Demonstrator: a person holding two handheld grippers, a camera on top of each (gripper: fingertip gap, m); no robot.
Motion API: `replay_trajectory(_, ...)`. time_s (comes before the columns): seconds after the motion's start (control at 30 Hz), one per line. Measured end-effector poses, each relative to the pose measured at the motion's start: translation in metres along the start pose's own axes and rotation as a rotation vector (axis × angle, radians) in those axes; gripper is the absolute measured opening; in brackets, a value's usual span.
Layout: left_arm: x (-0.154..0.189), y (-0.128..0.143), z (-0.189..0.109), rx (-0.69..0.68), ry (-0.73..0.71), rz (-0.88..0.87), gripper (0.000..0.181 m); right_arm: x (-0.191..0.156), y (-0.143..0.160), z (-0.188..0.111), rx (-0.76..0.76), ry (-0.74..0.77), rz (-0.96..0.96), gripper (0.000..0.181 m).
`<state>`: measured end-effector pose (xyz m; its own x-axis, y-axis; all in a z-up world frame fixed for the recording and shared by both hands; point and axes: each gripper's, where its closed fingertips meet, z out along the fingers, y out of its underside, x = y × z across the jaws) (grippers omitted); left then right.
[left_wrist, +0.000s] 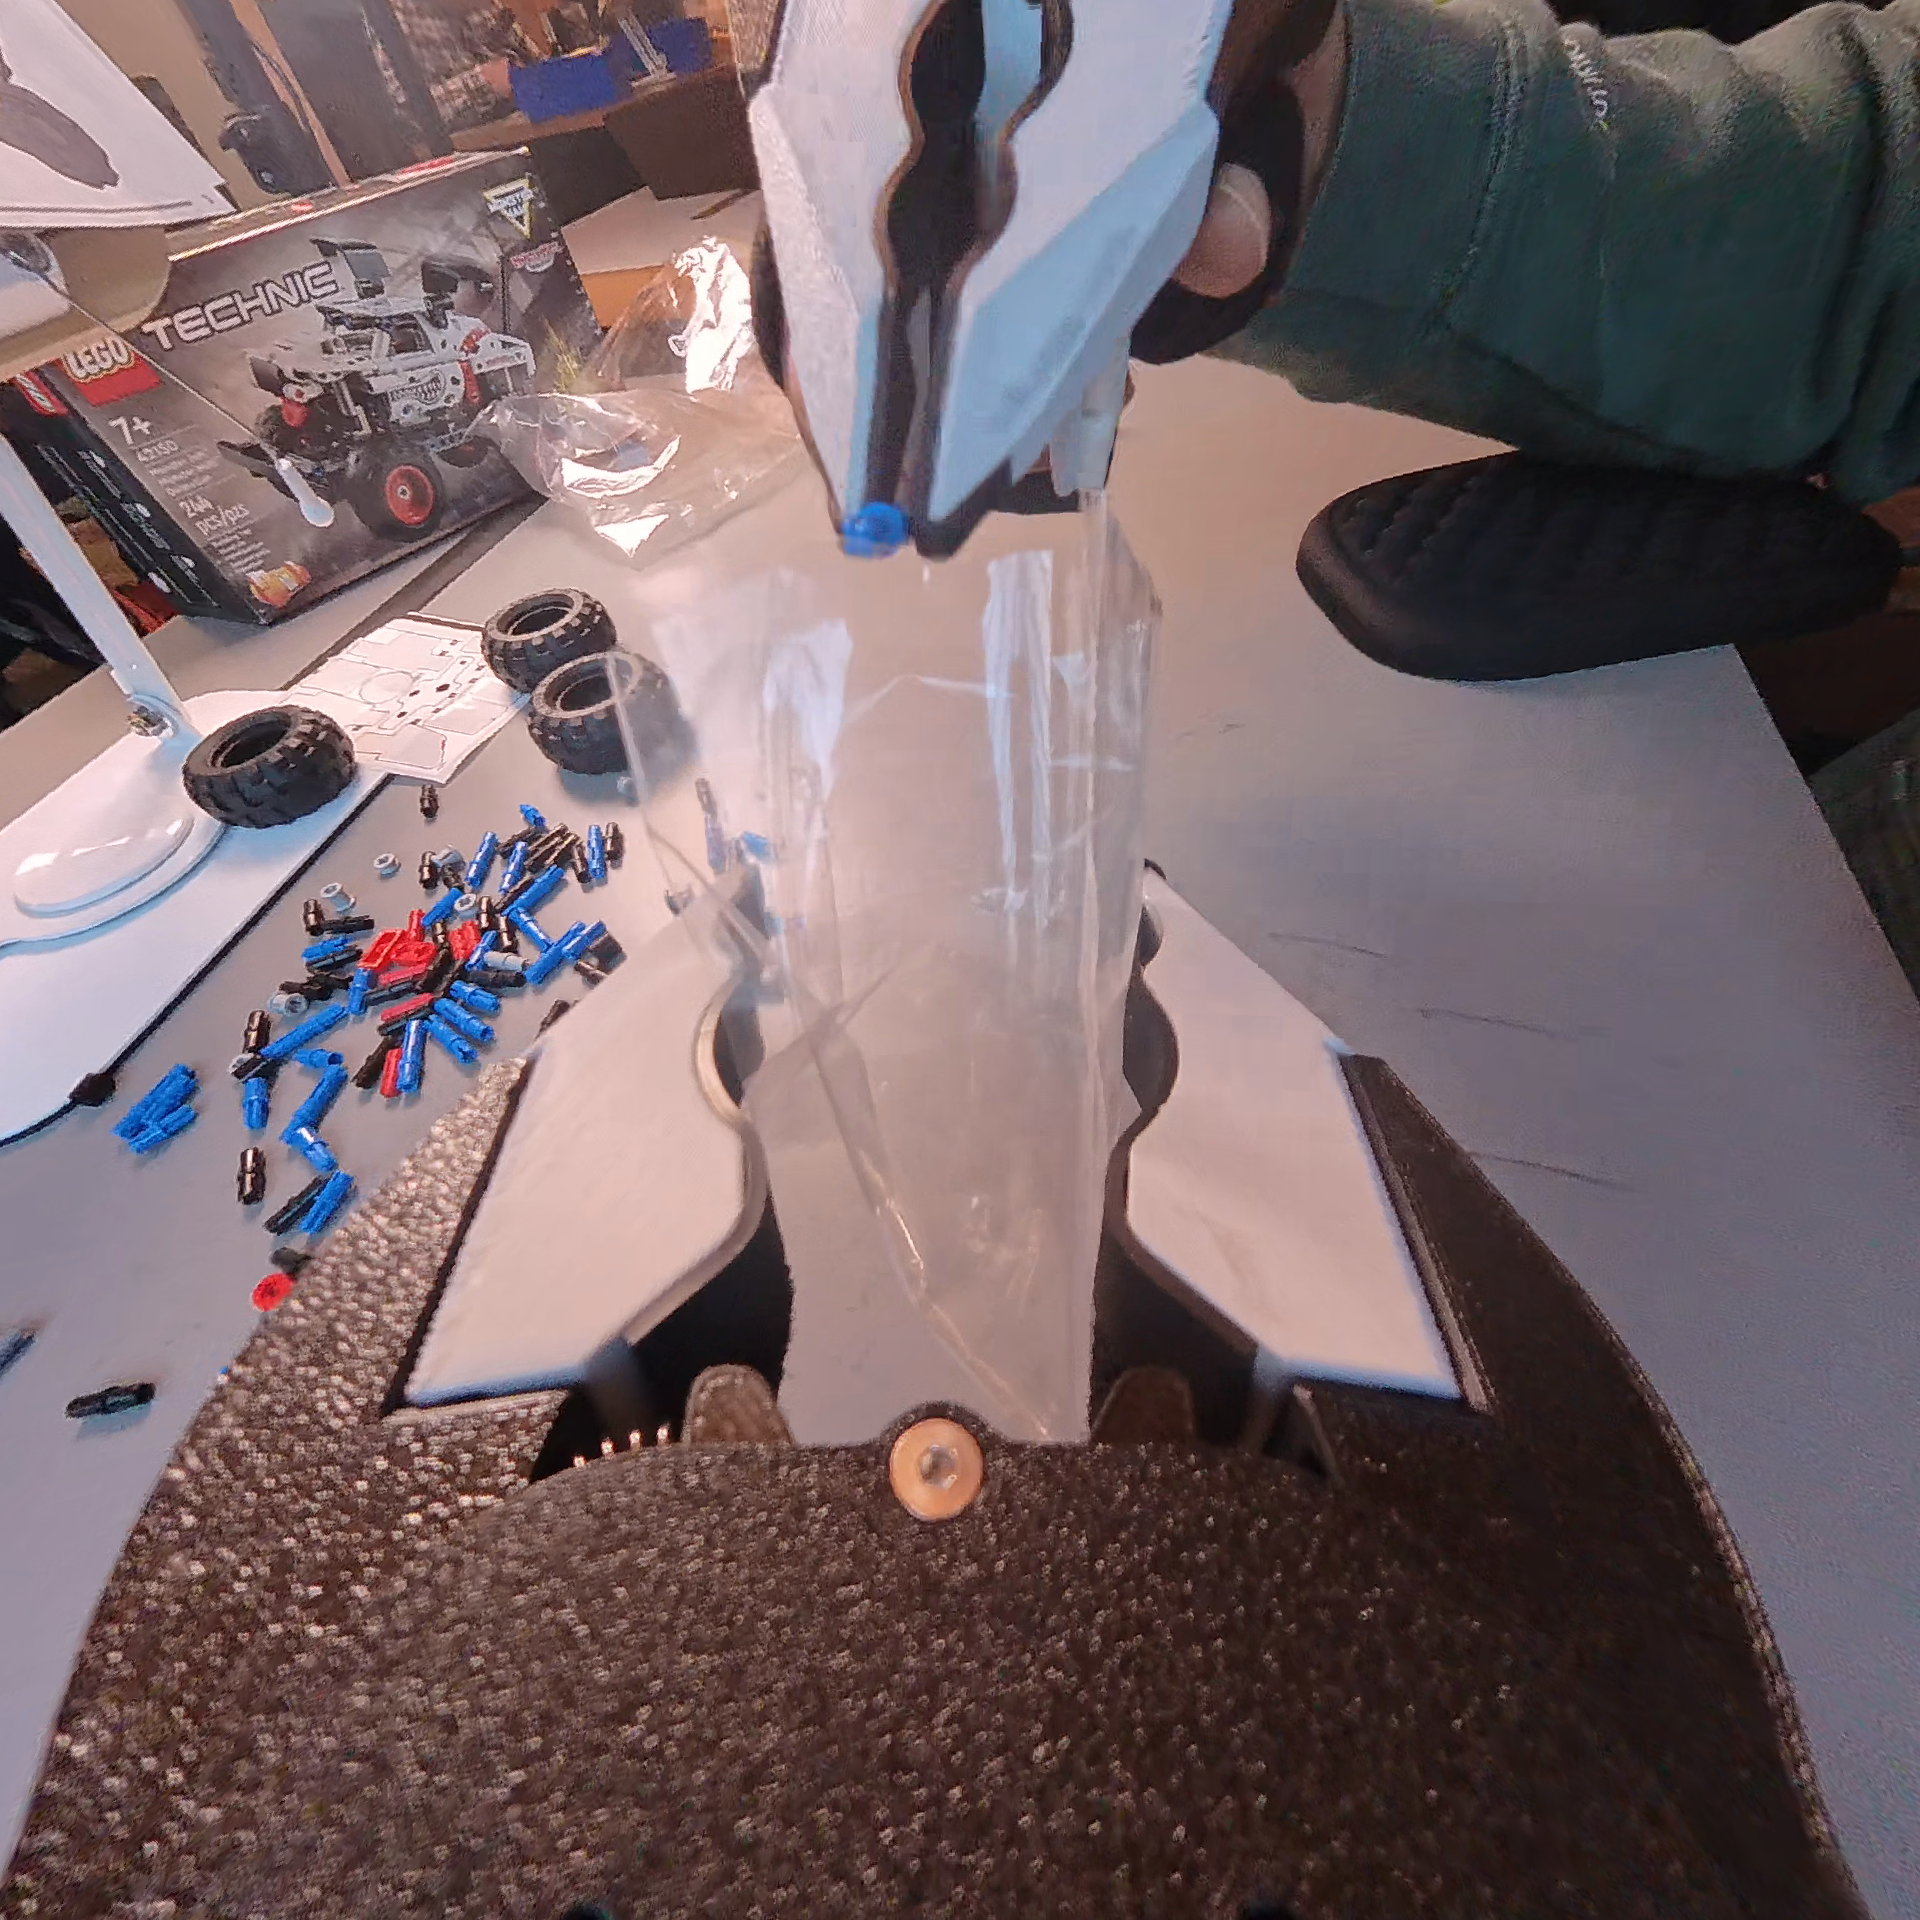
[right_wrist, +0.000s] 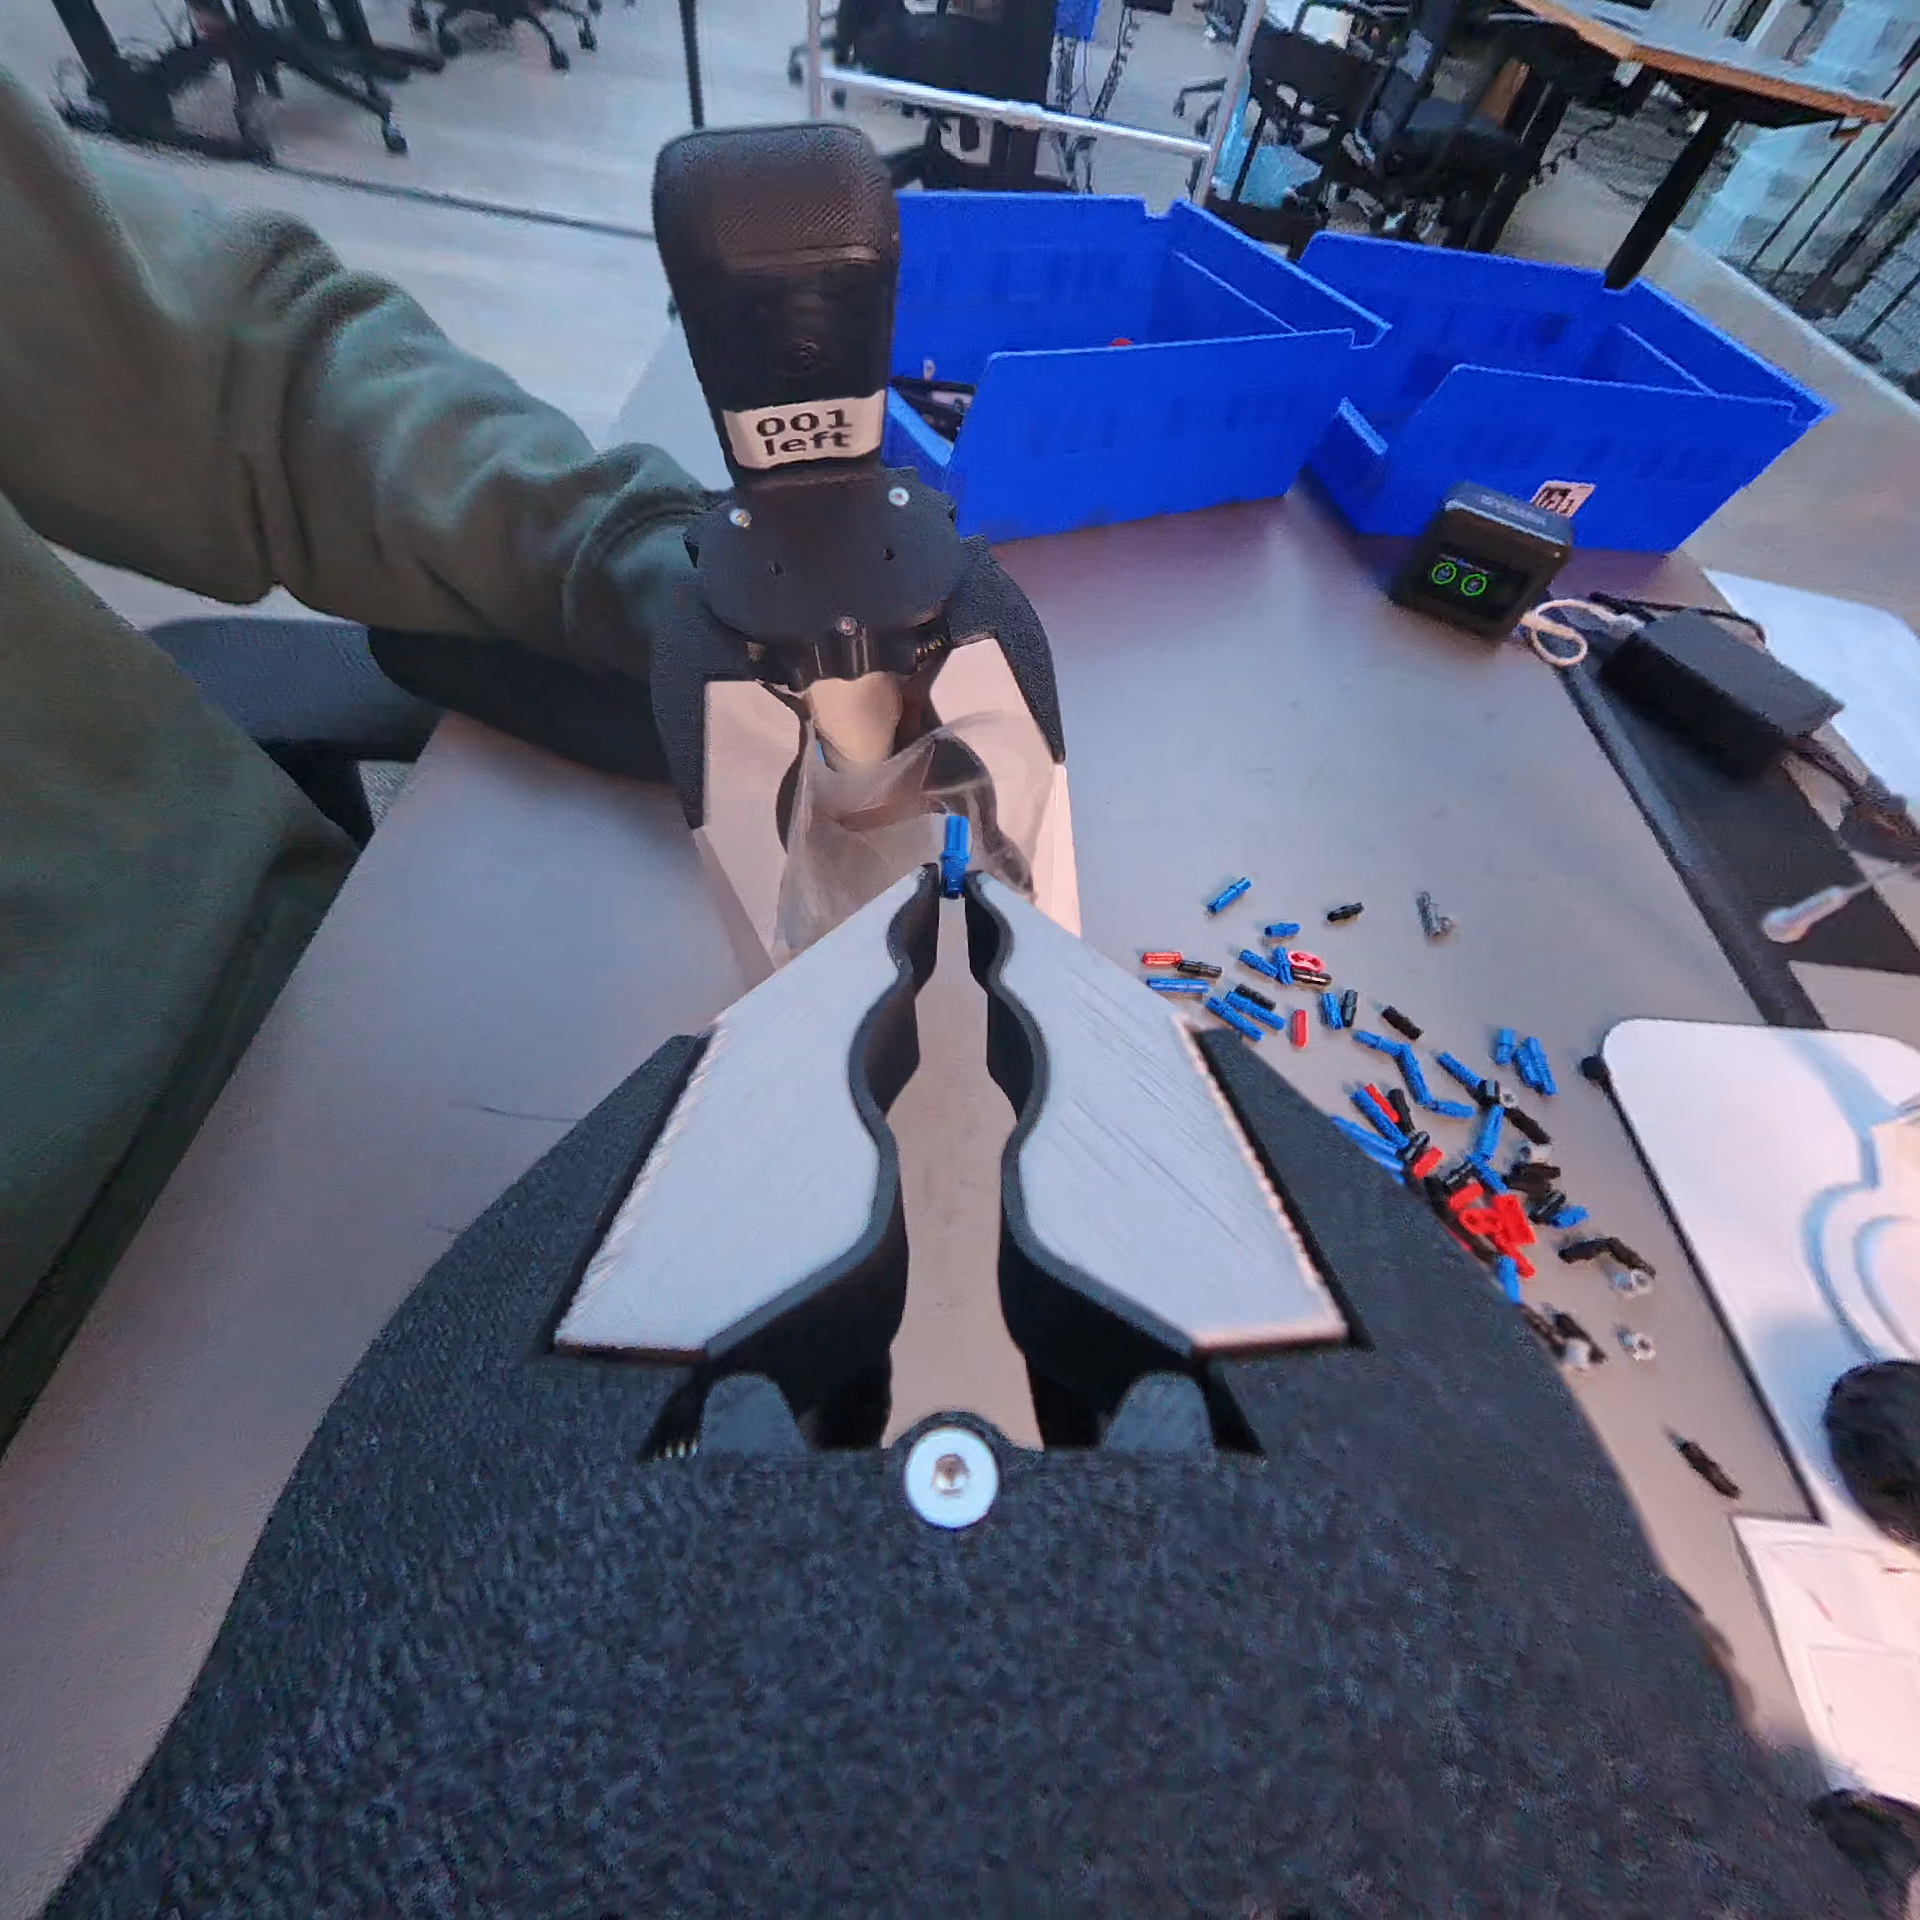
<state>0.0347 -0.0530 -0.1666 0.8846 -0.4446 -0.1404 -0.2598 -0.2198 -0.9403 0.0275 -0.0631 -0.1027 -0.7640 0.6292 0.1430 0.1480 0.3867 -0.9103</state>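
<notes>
1. At the far left of the left wrist view, a white flat lamp base (left_wrist: 94, 842) is sitting on the table (left_wrist: 1455, 935). A printed cardboard toy box (left_wrist: 312, 384) is lying behind it, and three black knobbly rubber tyres (left_wrist: 592, 686) are lying near it.
2. Just right of the lamp base, a loose scatter of small blue, black and red plastic pins (left_wrist: 436, 966) is spreading over the table. It is lying to the left tool's own left side and well apart from both tools.
3. The left tool (left_wrist: 945, 888) is standing with its jaws spread wide. A clear, thin plastic bag (left_wrist: 935, 831) is spanning the gap between them and rising towards the other tool. I cannot tell whether the fingers are stretching the bag or only flanking it.
4. The right tool (left_wrist: 883, 509) is clenching a short blue plastic pin (left_wrist: 873, 525) at its very tips. It is hanging just above the bag's upper edge, facing the left tool head-on.
5. The pin's long axis is running in line with the right tool's fingers, pointing at the bag and the left tool beyond. The right tool is therefore the nearer one to the pin, and the bag is lying straight ahead of it.
6. A green sleeve (left_wrist: 1610, 260) is reaching in from the right.
7. The table is pale grey, smooth and bare under the tools. Two blue plastic bins (right_wrist: 1143, 416) are sitting at its far edge, with desks and office chairs beyond.
</notes>
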Motion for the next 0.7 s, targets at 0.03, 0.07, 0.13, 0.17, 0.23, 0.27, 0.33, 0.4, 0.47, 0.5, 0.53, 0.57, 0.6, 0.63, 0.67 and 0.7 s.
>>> replay_trajectory(0.03,0.001,-0.001,0.001,0.002,0.004,-0.001,0.068,-0.002,0.000,0.006,-0.015,-0.001,-0.032,0.004)
replay_trajectory(0.07,0.002,-0.001,0.002,0.002,0.006,-0.001,0.068,-0.004,-0.001,0.010,-0.015,-0.018,-0.042,0.008)
replay_trajectory(0.13,0.002,0.000,0.001,0.005,0.002,-0.007,0.068,-0.003,-0.005,0.013,0.023,-0.050,-0.010,0.018)
replay_trajectory(0.17,0.001,-0.001,0.000,0.009,-0.001,-0.012,0.067,0.001,-0.008,0.009,0.048,-0.056,0.008,0.021)
replay_trajectory(0.23,-0.002,-0.003,-0.003,0.023,-0.008,-0.024,0.067,0.021,-0.009,-0.004,0.086,-0.021,0.044,0.021)
replay_trajectory(0.27,-0.004,-0.004,-0.004,0.028,-0.015,-0.028,0.066,0.038,-0.001,-0.011,0.064,0.030,0.060,0.020)
replay_trajectory(0.33,-0.008,-0.004,-0.005,0.030,-0.026,-0.034,0.066,0.077,0.046,-0.023,-0.110,0.153,0.074,0.019)
replay_trajectory(0.4,-0.009,-0.002,-0.005,0.027,-0.024,-0.042,0.067,0.102,0.116,-0.037,-0.383,0.225,0.068,0.019)
replay_trajectory(0.47,-0.008,-0.001,-0.004,0.022,-0.022,-0.041,0.067,0.103,0.151,-0.038,-0.449,0.200,0.095,0.025)
replay_trajectory(0.5,-0.008,-0.001,-0.004,0.020,-0.020,-0.038,0.067,0.102,0.156,-0.036,-0.445,0.188,0.116,0.026)
replay_trajectory(0.53,-0.007,-0.001,-0.003,0.018,-0.017,-0.037,0.067,0.106,0.162,-0.035,-0.463,0.197,0.118,0.027)
replay_trajectory(0.57,-0.006,0.000,-0.003,0.014,-0.014,-0.037,0.067,0.111,0.167,-0.036,-0.491,0.211,0.110,0.027)
replay_trajectory(0.6,-0.006,0.001,-0.002,0.010,-0.012,-0.037,0.067,0.113,0.172,-0.036,-0.512,0.206,0.114,0.027)
replay_trajectory(0.63,-0.006,0.002,-0.002,0.007,-0.011,-0.036,0.068,0.112,0.176,-0.035,-0.526,0.186,0.133,0.027)
replay_trajectory(0.67,-0.005,0.002,-0.001,0.004,-0.009,-0.035,0.068,0.113,0.180,-0.034,-0.544,0.172,0.152,0.025)
replay_trajectory(0.7,-0.004,0.003,-0.001,0.001,-0.007,-0.037,0.068,0.111,0.180,-0.033,-0.536,0.149,0.175,0.020)
